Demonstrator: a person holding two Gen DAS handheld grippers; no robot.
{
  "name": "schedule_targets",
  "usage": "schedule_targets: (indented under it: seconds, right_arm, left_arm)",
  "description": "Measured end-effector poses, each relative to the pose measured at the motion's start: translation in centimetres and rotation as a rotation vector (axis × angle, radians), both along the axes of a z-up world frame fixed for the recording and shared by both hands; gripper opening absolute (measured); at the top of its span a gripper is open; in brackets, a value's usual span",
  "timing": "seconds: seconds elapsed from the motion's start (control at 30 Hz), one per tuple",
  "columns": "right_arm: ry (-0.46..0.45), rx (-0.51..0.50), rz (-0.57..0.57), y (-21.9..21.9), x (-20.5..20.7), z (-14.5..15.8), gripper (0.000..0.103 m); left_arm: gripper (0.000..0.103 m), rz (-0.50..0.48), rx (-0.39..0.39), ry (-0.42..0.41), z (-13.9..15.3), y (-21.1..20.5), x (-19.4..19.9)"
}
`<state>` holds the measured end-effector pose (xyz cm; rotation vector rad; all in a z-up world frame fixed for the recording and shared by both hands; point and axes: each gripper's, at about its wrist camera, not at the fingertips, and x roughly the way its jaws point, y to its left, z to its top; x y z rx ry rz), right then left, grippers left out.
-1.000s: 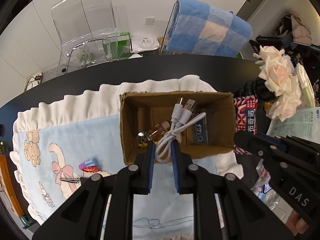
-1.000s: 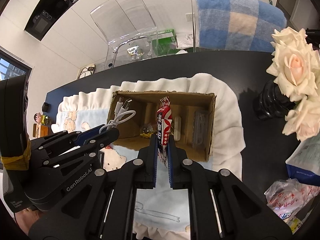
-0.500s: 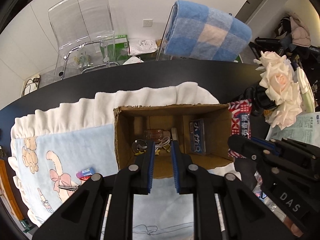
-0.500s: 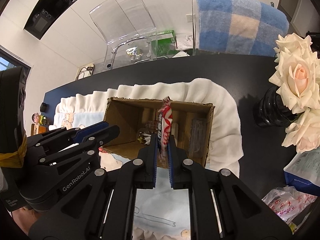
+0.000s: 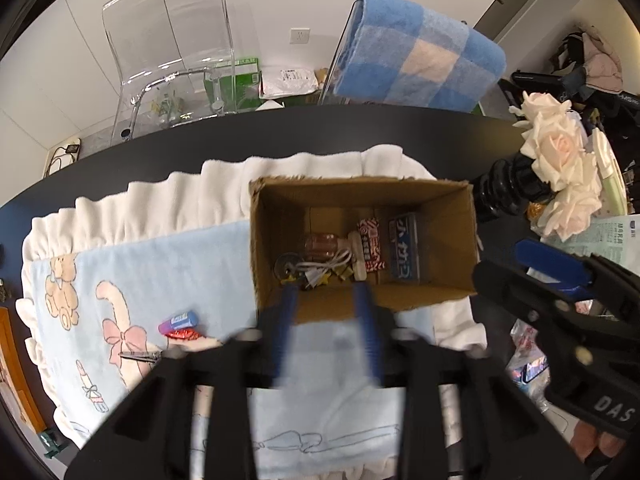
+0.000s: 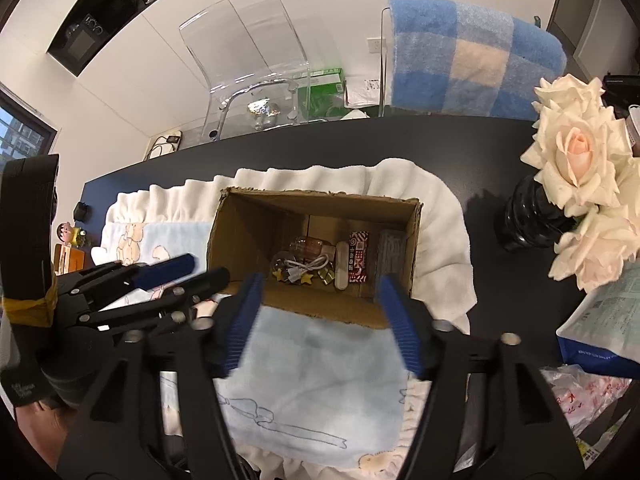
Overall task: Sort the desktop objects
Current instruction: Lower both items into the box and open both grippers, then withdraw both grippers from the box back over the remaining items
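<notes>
Cardboard forms the open box (image 5: 362, 240) at the centre of both views, standing on a pale blue blanket (image 5: 172, 276) with a white ruffled edge, spread over the black bench (image 6: 460, 148). Inside the box, low in its middle, lie a coiled white USB cable (image 5: 320, 267), a small clear bottle (image 5: 320, 243), a red-and-white patterned packet (image 5: 371, 250) and a blue box with white lettering (image 5: 403, 248), all close together on the floor of the box.

Just below the box's near wall in the left wrist view, the left gripper (image 5: 325, 304) has its blue-padded fingers spread apart with nothing between them. The right gripper (image 6: 320, 292) hangs in the same spot in its own view, fingers wide apart and empty.

On the blanket at the left of the left wrist view rest a small blue-and-pink tube (image 5: 179, 321), a red wrapped sweet (image 5: 184, 335) touching it, and metal nail clippers (image 5: 140, 356) a little lower. Cream roses in a dark vase (image 6: 528, 216) stand at the right edge.
</notes>
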<state>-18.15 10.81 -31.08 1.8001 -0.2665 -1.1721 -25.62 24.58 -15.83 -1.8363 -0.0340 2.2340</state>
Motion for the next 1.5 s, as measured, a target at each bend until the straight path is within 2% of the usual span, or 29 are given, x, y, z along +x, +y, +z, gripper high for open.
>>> schedule_targets:
  seconds: [0.03, 0.07, 0.13, 0.2, 0.23, 0.33, 0.53, 1.03, 1.2, 1.5]
  right_arm:
    - [0.003, 0.004, -0.004, 0.2, 0.1, 0.2, 0.076]
    - [0.007, 0.008, -0.008, 0.5, 0.1, 0.5, 0.078]
    - [0.014, 0.019, -0.012, 0.9, 0.2, 1.0, 0.094]
    - [0.016, 0.017, -0.014, 1.5, 0.5, 1.6, 0.101]
    - [0.017, 0.016, -0.015, 1.7, 0.6, 1.9, 0.103]
    - [0.026, 0.018, -0.024, 2.7, 1.0, 3.3, 0.103]
    - [0.047, 0.024, -0.035, 4.6, 2.6, 6.4, 0.103]
    - [0.084, 0.02, 0.013, 5.8, 8.0, 13.7, 0.103]
    - [0.088, 0.009, 0.04, 5.3, 10.3, 15.9, 0.103]
    - [0.082, -0.014, 0.112, 2.7, 14.3, 17.7, 0.103]
  left_arm:
    - [0.069, 0.003, -0.004, 0.006, 0.2, -0.2, 0.2]
    - [0.07, 0.006, -0.01, 0.015, 0.4, -0.5, 0.5]
    - [0.07, 0.009, -0.016, 0.023, 0.9, -1.1, 1.1]
    - [0.071, 0.012, -0.017, 0.025, 1.4, -1.7, 1.7]
    - [0.075, 0.014, -0.019, 0.026, 1.6, -2.0, 2.0]
    - [0.086, 0.019, -0.037, 0.052, 2.7, -2.9, 3.3]
    - [0.097, 0.043, -0.027, 0.085, 4.7, -5.5, 6.4]
    - [0.101, 0.088, 0.035, 0.098, 6.4, -11.9, 14.0]
    - [0.101, 0.122, 0.029, 0.087, 6.0, -15.0, 15.3]
    - [0.101, 0.177, -0.001, 0.042, 4.2, -19.8, 17.8]
